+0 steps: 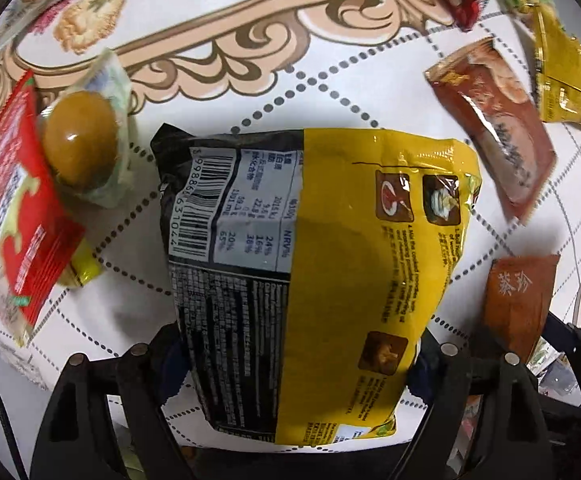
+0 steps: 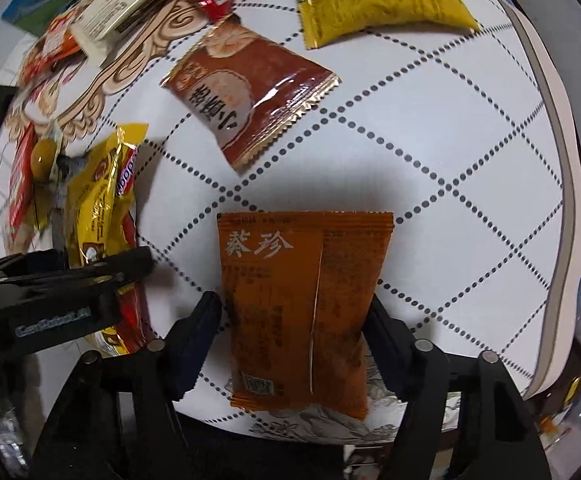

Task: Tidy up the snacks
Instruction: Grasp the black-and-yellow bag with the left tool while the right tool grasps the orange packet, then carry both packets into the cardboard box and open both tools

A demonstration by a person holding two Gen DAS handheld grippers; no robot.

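Left wrist view: pick-up step. Left gripper [image 1: 298, 364] stands wide, its fingers [image 1: 146, 364] on either side of the yellow-and-black noodle packet [image 1: 330, 264], which lies back side up on the table [image 1: 510, 280]. Packet's lower part sits between the fingers; the contact spots are hidden behind the packet, so I judge it pinched across its width, not certain. Beside it to the left: a vacuum-packed egg [image 1: 80, 148] and a red packet [image 1: 22, 208]; to the right: a brown sachet [image 1: 498, 136] and an orange sachet [image 1: 518, 304]. Next move likely a lift, keeping the squeeze light so the puffy bag does not slip.

Right wrist view: right gripper [image 2: 294, 340] points down over the orange sachet [image 2: 306, 308], fingers [image 2: 198, 328] part-open, flanking its lower half. Pads look at or just beside the edges; firm contact I cannot tell. Sachet flat on the table [image 2: 470, 160]. Next: close in square on the edges, then raise.
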